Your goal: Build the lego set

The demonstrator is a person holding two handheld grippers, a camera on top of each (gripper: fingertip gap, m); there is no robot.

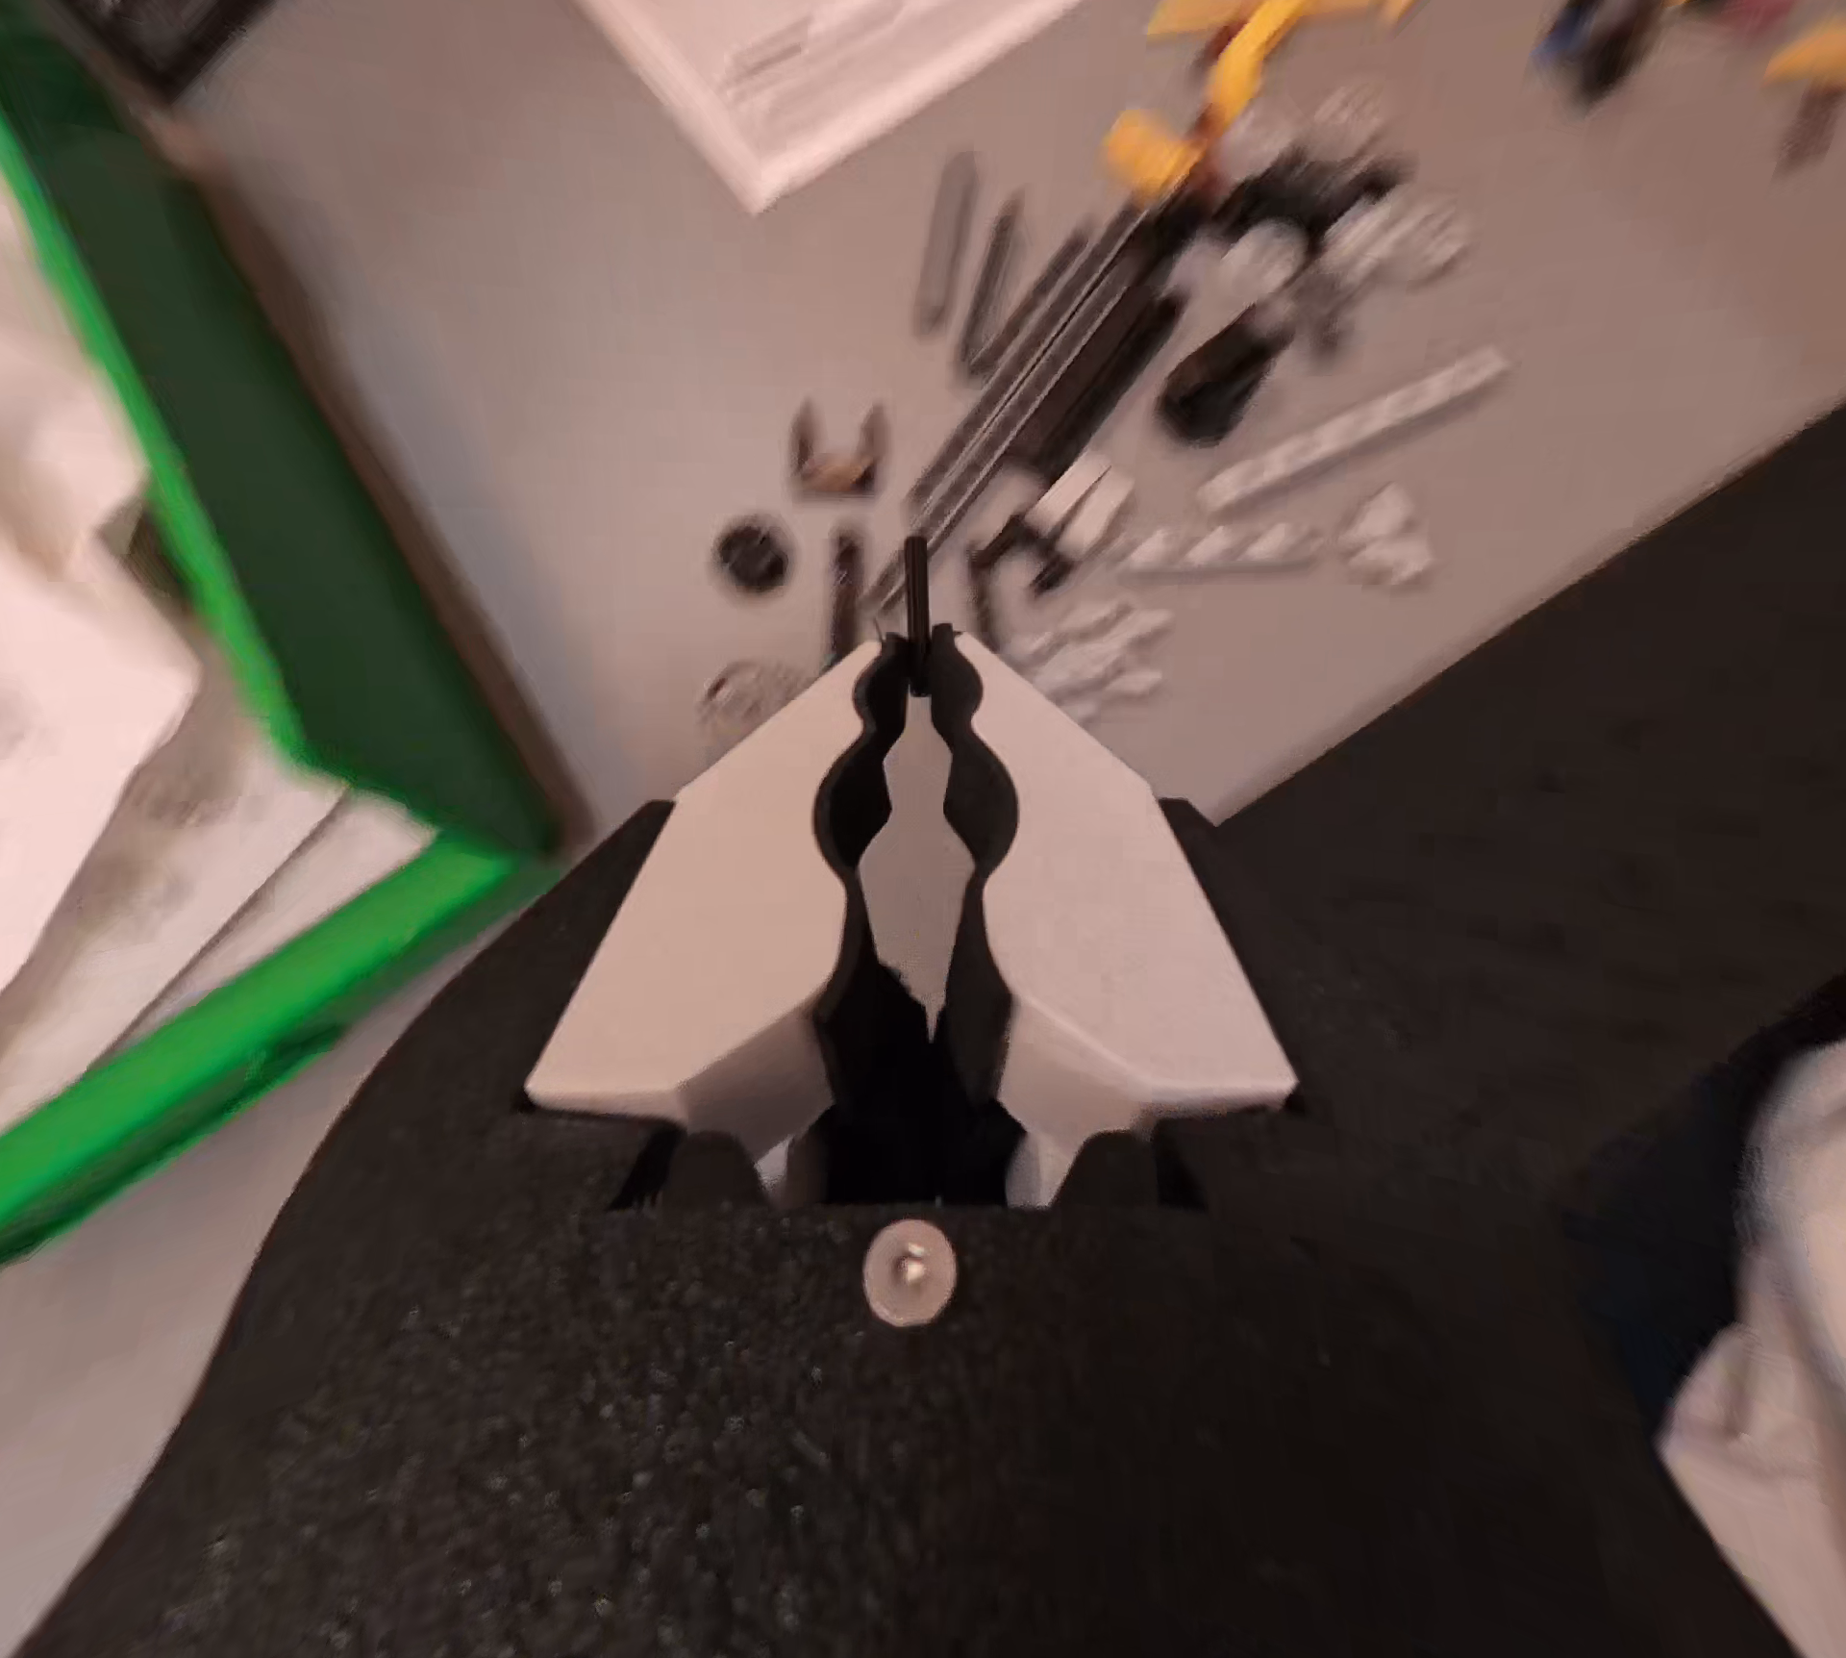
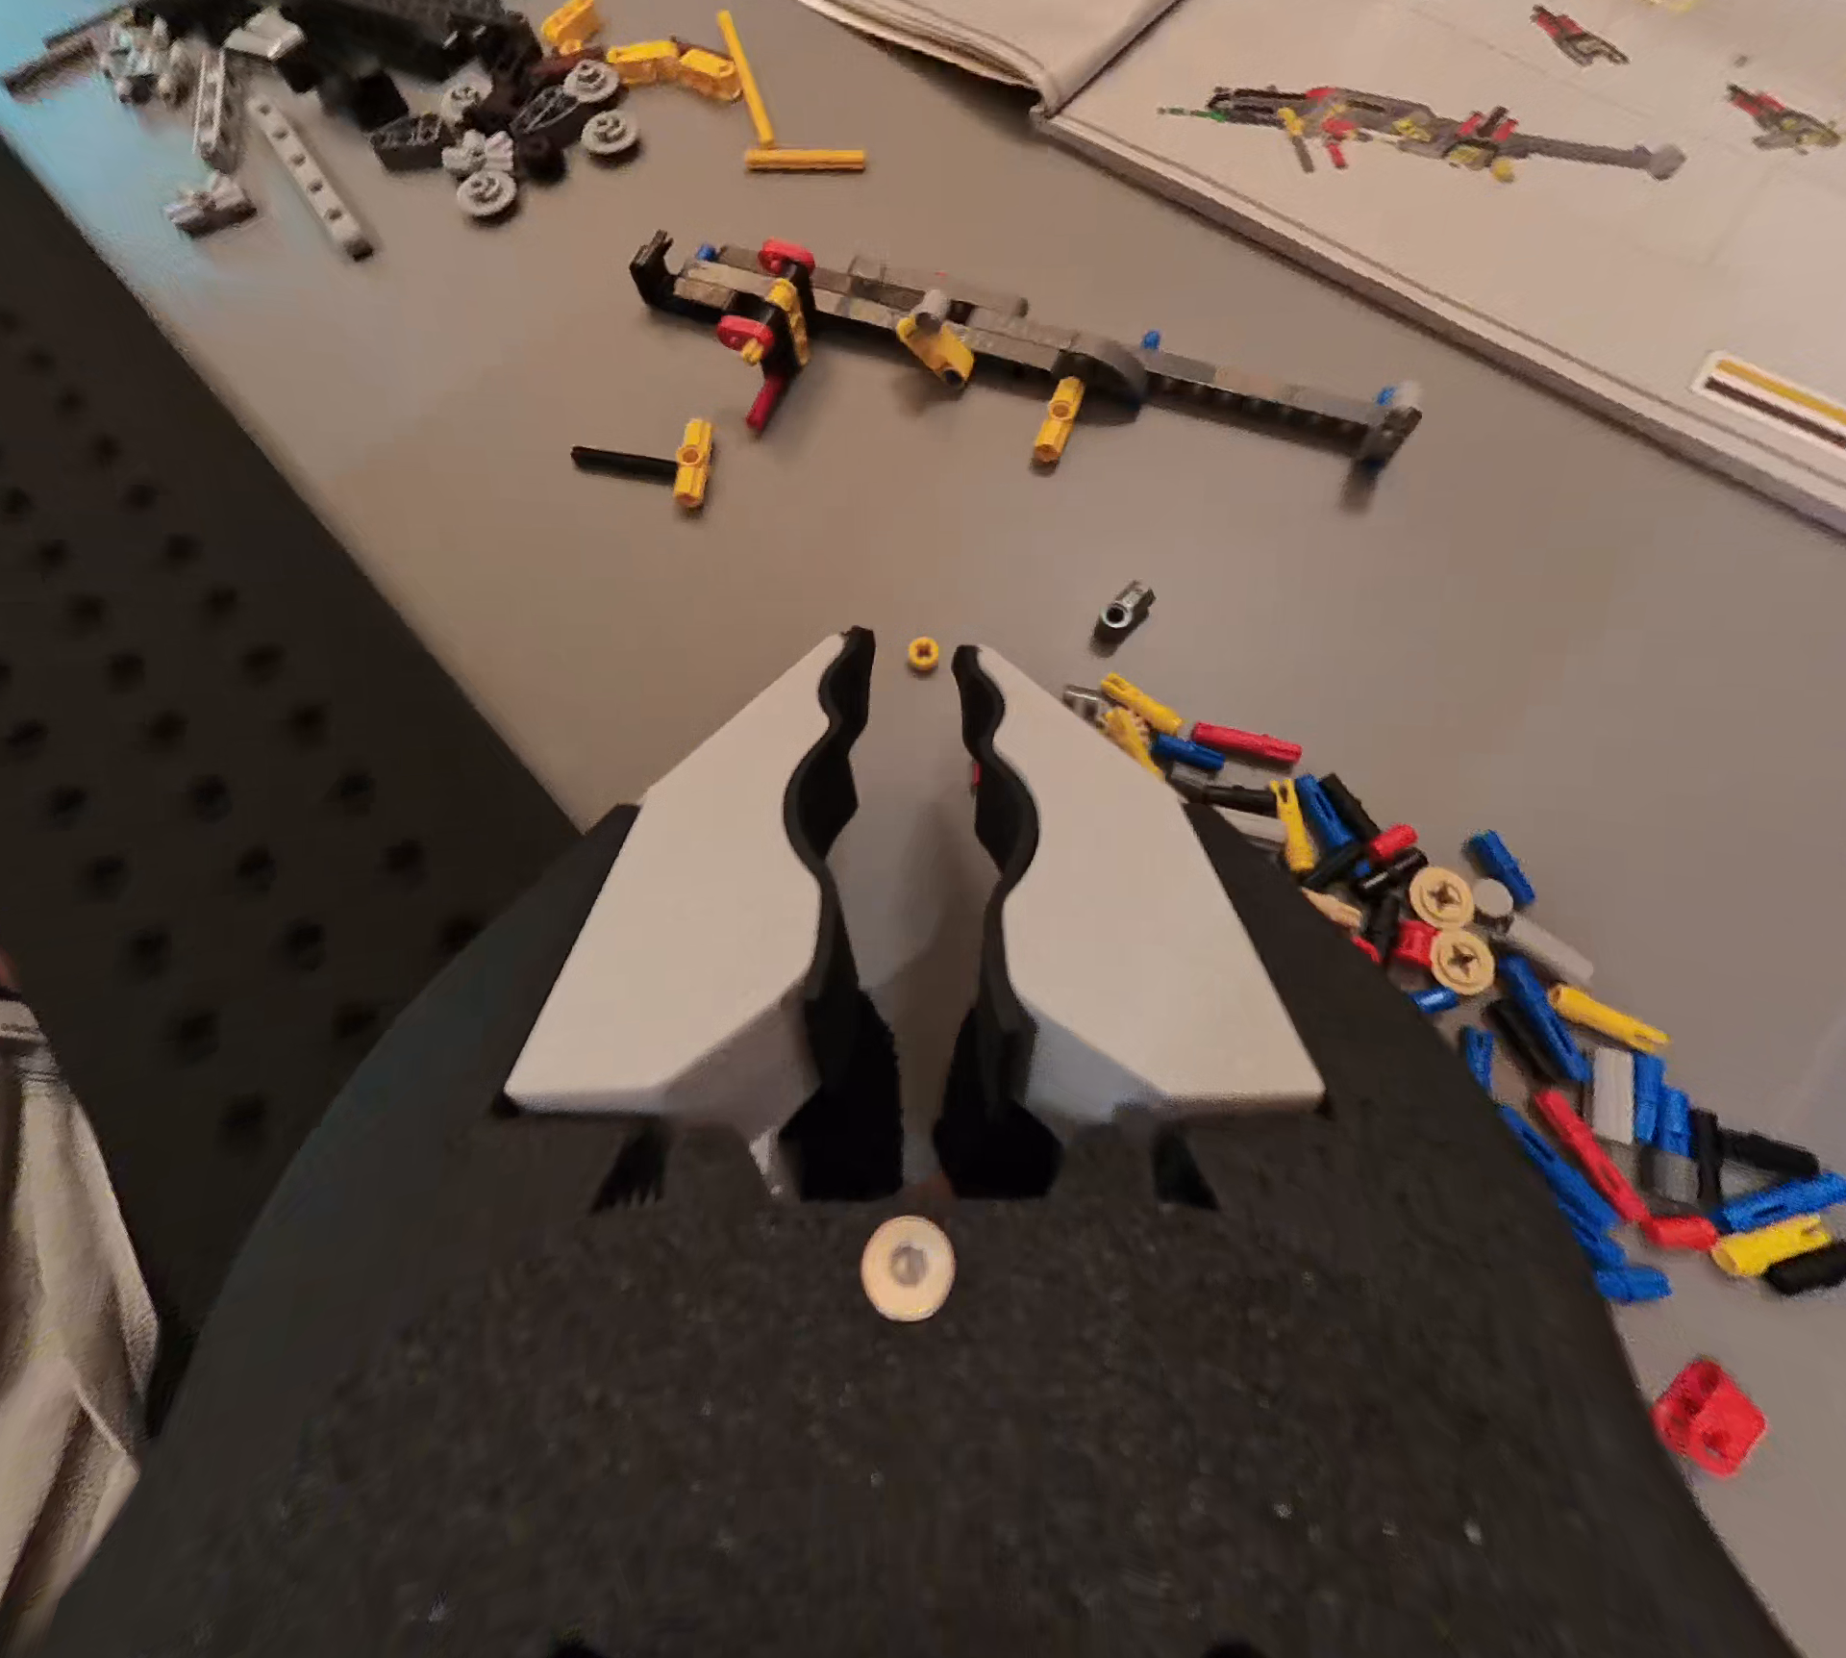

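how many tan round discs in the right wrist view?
2: upper tan disc and lower tan disc, touching, in the small-parts pile right of the claw. More may be buried.

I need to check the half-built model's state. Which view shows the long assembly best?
The right wrist view: the long assembly lies sharp and whole on the table, ahead of the open right claw. In the left wrist view, motion blur leaves only smeared parts at the upper right; I cannot pick it out there.
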